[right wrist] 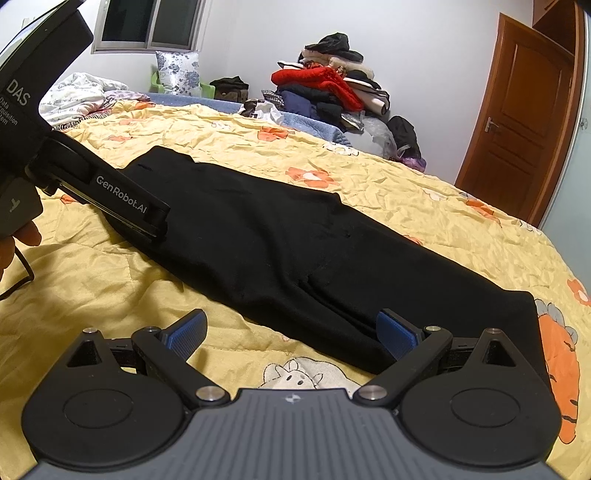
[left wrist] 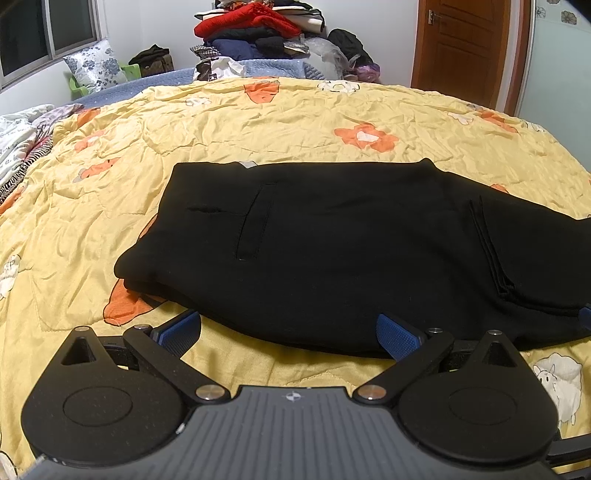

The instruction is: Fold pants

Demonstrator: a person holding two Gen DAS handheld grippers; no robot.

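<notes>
Black pants lie flat on the yellow flowered quilt, folded lengthwise, with a pocket seam facing up. My left gripper is open at their near edge; its blue pads hold nothing. In the right wrist view the pants stretch from far left to near right. My right gripper is open at the near edge, towards the right end, its right pad against the cloth. The left gripper's body shows at the left, its tip over the pants' edge.
A pile of clothes is stacked at the far side of the bed, also in the right wrist view. A flowered pillow and rumpled bedding lie at the far left. A wooden door stands to the right.
</notes>
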